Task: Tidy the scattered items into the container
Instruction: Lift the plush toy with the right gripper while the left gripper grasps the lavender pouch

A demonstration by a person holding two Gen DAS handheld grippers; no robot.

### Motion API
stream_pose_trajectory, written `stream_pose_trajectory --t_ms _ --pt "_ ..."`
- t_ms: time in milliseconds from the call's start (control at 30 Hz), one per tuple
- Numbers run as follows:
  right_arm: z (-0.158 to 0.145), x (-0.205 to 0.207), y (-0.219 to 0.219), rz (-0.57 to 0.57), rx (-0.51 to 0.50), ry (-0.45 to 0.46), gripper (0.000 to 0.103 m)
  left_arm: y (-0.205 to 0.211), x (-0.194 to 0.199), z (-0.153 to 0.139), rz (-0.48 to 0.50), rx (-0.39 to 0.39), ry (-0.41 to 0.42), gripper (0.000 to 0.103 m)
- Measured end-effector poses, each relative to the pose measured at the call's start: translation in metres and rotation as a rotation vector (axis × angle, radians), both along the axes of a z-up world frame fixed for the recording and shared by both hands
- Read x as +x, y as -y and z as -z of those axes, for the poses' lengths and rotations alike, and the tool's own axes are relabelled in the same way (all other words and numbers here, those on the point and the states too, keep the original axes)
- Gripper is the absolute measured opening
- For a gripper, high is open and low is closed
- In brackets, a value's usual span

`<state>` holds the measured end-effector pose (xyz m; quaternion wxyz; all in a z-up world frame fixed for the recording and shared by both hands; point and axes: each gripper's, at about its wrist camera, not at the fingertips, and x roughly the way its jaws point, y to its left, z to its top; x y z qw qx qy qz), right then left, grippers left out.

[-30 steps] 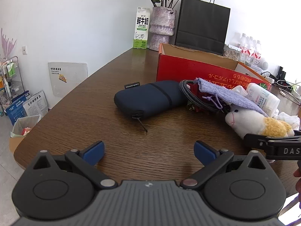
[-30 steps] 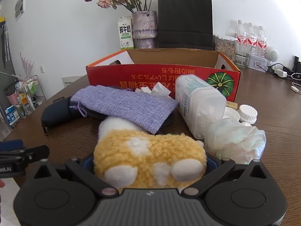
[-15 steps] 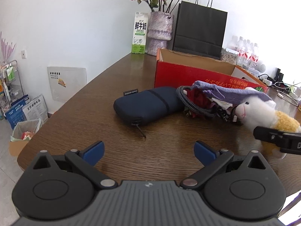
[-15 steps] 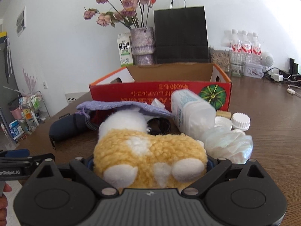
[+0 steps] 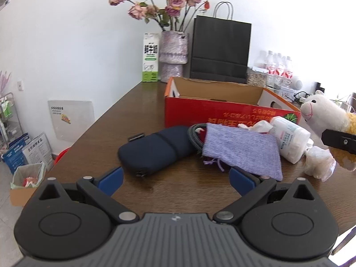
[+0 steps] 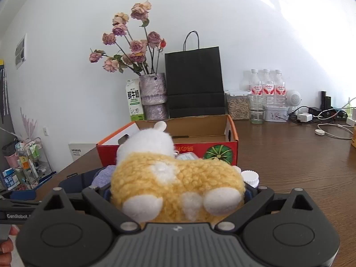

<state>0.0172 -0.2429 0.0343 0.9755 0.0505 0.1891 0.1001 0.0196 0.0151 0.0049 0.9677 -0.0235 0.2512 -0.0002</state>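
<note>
Your right gripper [image 6: 178, 191] pinches the plush sheep [image 6: 175, 178] across its woolly body, in the air short of the red box [image 6: 231, 133]; carry it past the near wall before you let go. Your left gripper [image 5: 175, 178] hangs spread and empty. A second ago the sheep lay on the table [image 5: 178, 191].

Colours on the table
Plush toy [image 6: 175, 182] showing yellow and white, box [image 5: 213, 113] showing red, pouch [image 5: 240, 151] showing lilac weave, case [image 5: 153, 151] showing navy, bag [image 5: 220, 51] showing black.
</note>
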Motion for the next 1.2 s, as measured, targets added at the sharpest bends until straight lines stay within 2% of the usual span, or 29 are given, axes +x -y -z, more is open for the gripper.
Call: stream_pose_trajectory --t_ms 400,600,667,733,767,833,900,933,1067,1200 --pt "0.006 0.007 0.021 0.048 -0.008 -0.008 0.098 0.038 0.048 0.001 0.074 0.028 -0.018 0.103" --pt "0.015 0.015 0.032 0.065 -0.002 -0.029 0.098 0.057 0.073 0.013 0.065 0.039 -0.043 0.1" --pt "0.019 0.018 0.034 0.063 0.0 -0.038 0.098 0.06 0.078 0.017 0.057 0.03 -0.057 0.092" --pt "0.022 0.021 0.035 0.059 0.004 -0.045 0.098 0.06 0.081 0.022 0.055 0.015 -0.074 0.07" --pt "0.023 0.023 0.035 0.055 0.007 -0.047 0.098 0.059 0.081 0.023 0.057 0.001 -0.084 0.065" --pt "0.024 0.024 0.035 0.048 0.011 -0.049 0.098 0.057 0.078 0.024 0.052 -0.015 -0.083 0.045" --pt "0.026 0.024 0.035 0.043 0.014 -0.049 0.098 0.055 0.075 0.022 0.052 -0.022 -0.074 0.031" --pt "0.026 0.025 0.035 0.041 0.017 -0.049 0.098 0.054 0.073 0.021 0.057 -0.03 -0.072 0.026" --pt "0.028 0.023 0.034 0.035 0.023 -0.05 0.098 0.053 0.066 0.017 0.069 -0.028 -0.056 0.018" --pt "0.027 0.02 0.033 0.033 0.023 -0.043 0.098 0.054 0.056 0.011 0.099 -0.04 -0.021 0.007"
